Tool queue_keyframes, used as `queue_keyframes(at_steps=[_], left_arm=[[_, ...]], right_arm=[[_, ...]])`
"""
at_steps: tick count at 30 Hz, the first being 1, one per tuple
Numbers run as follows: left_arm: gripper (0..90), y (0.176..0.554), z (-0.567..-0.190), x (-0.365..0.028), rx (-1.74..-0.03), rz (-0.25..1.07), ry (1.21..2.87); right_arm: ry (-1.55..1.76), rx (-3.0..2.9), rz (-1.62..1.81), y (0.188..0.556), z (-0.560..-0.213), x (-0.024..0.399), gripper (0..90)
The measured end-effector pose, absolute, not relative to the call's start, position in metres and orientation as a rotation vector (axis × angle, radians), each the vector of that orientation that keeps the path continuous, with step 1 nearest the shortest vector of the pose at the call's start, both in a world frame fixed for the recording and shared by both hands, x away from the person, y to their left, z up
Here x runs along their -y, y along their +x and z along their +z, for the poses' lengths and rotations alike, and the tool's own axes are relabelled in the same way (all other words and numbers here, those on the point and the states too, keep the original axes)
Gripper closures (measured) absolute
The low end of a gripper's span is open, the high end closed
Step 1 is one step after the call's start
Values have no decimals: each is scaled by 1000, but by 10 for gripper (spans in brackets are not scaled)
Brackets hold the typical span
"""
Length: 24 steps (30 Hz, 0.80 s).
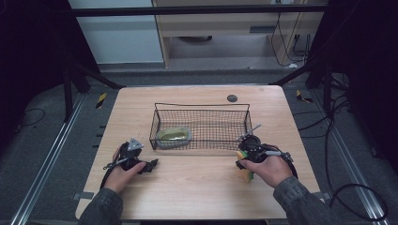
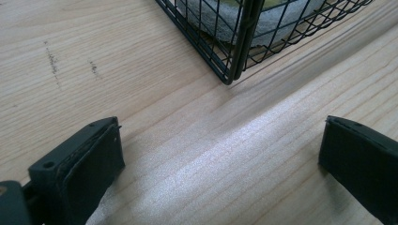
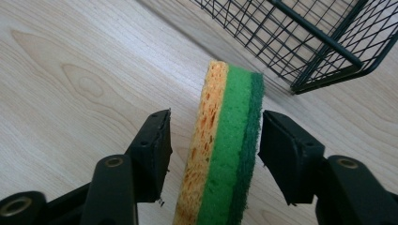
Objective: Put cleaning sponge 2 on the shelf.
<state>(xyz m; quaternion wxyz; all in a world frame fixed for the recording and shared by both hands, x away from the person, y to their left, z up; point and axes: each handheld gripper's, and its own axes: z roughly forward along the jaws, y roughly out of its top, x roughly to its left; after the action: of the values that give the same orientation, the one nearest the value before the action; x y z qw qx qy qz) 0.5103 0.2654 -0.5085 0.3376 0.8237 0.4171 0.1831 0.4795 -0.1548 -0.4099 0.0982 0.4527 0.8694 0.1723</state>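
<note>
A yellow and green sponge [image 3: 225, 140] stands on its edge on the wooden table, between the jaws of my right gripper [image 3: 216, 126]. The jaws are open, with a gap on the yellow side and the other jaw close to the green side. In the high view the sponge [image 1: 246, 172] and right gripper [image 1: 243, 164] sit near the front right corner of a black wire basket [image 1: 202, 107]. My left gripper [image 1: 150, 165] rests low over the table in front of the basket's left end. Its jaws stand wide apart, open and empty [image 2: 223, 136].
Inside the basket's left end lies a grey-white pad with a yellow-green top [image 1: 173, 136], also visible through the mesh [image 2: 277, 26]. The basket corner [image 2: 234, 61] is just ahead of the left gripper. A dark round hole [image 1: 232, 98] marks the table's far side.
</note>
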Motion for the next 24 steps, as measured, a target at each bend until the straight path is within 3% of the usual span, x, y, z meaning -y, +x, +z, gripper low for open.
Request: queue_keyframes(at_steps=[6,8,24], left_arm=[[0,510,-509,-265,-1084,475,2147],[0,511,-508,-266,-1083,474,2148],[0,511,-509,-266,-1081,474,2149]], right_arm=[[1366,-2585,498,482,-412,156,566],[1363,-2592,501,482,-412,159,639],[1374,-2501,624,474,-379,204,649]])
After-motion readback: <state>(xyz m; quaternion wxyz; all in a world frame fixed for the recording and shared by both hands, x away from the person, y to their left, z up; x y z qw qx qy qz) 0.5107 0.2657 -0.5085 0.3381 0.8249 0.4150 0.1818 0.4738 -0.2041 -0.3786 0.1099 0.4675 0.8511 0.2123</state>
